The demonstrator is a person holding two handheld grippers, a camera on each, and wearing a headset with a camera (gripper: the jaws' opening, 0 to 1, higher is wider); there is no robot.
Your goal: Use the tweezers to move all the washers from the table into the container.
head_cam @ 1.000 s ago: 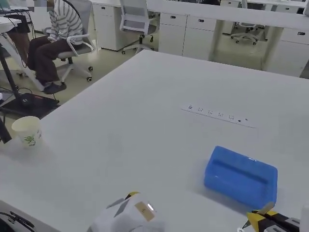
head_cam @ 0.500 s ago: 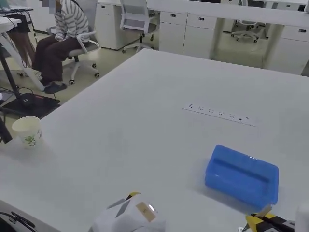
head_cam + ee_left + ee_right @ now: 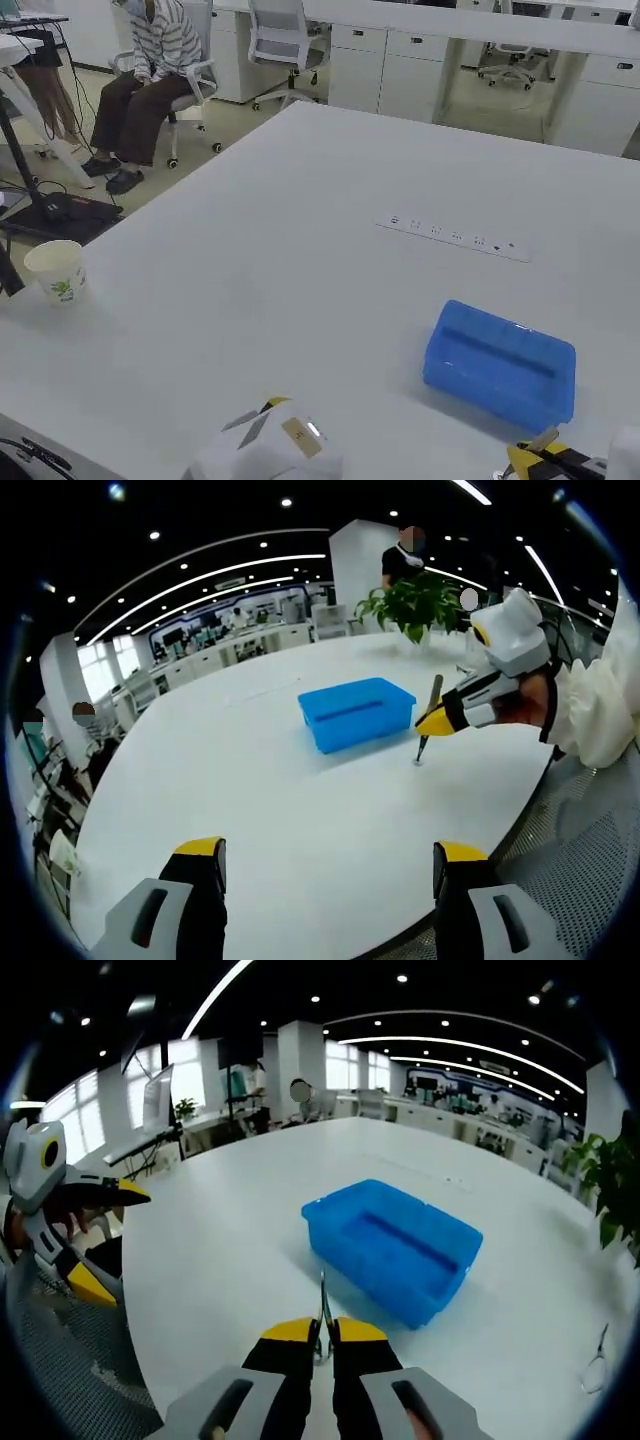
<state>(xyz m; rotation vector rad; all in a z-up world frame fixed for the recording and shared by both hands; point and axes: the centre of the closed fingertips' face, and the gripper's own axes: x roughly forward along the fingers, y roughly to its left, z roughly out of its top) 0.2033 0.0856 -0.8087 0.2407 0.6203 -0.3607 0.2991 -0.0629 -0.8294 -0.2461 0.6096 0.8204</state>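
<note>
The blue container (image 3: 500, 365) stands open on the white table (image 3: 300, 260), and it appears again as the blue container (image 3: 395, 1245) and the blue container (image 3: 355, 712). My right gripper (image 3: 322, 1335) is shut on thin metal tweezers (image 3: 322, 1305) that point at the container's near wall. From the side, the right gripper (image 3: 470, 705) holds the tweezers (image 3: 432, 705) tip-down on the table beside the container, at a small grey spot (image 3: 418, 763) too small to name. My left gripper (image 3: 330, 865) is open with nothing between its fingers; its body (image 3: 270, 450) sits at the front edge.
A paper cup (image 3: 55, 270) stands at the table's left edge. A power strip (image 3: 455, 238) is set into the table behind the container. A small metal piece (image 3: 596, 1362) lies on the table to the right. A seated person (image 3: 150, 70) is far left.
The seated person in the background has rolled to the right. Both grippers and the container have stayed almost where they were.
</note>
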